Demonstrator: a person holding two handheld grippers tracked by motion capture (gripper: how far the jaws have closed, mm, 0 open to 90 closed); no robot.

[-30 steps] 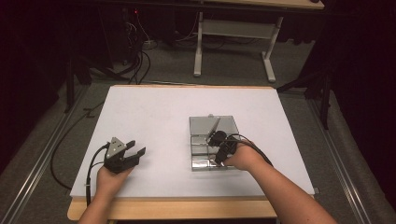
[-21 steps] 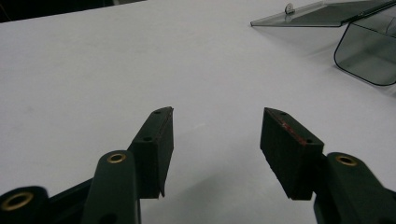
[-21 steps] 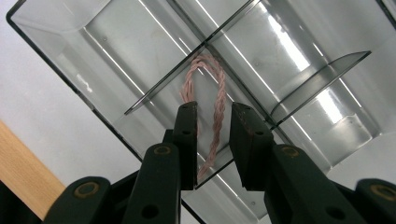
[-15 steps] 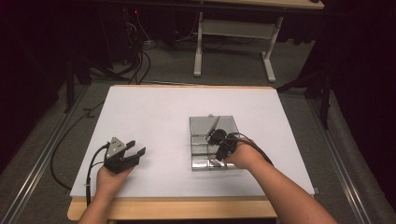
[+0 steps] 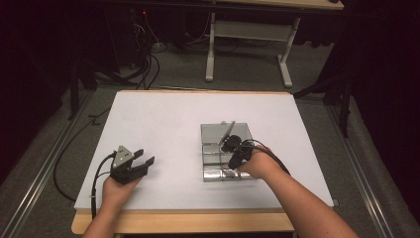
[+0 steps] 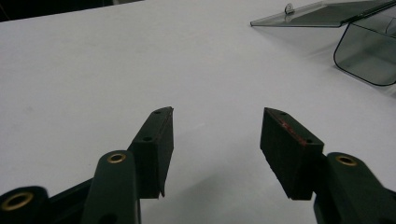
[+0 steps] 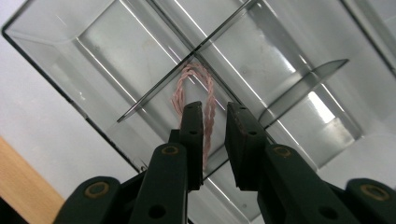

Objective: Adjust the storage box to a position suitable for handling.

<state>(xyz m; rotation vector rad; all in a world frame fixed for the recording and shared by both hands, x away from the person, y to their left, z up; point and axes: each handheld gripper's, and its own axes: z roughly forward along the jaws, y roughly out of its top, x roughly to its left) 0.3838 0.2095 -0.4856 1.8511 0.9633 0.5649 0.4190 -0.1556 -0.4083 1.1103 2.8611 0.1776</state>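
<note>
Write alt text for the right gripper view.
The right gripper, jaws slightly apart and just reopening, points into a clear divided box. A pink twisted cord runs between the jaws, looped over a divider; whether the pads press it isn't clear.

Pink twisted cord in a clear smoky-grey box on a white table

We see a white table board beneath the left tongs and the right tongs. Well beyond both stands a frame on 2 pale legs. Black cables lie on the floor beyond the left tongs.
</note>
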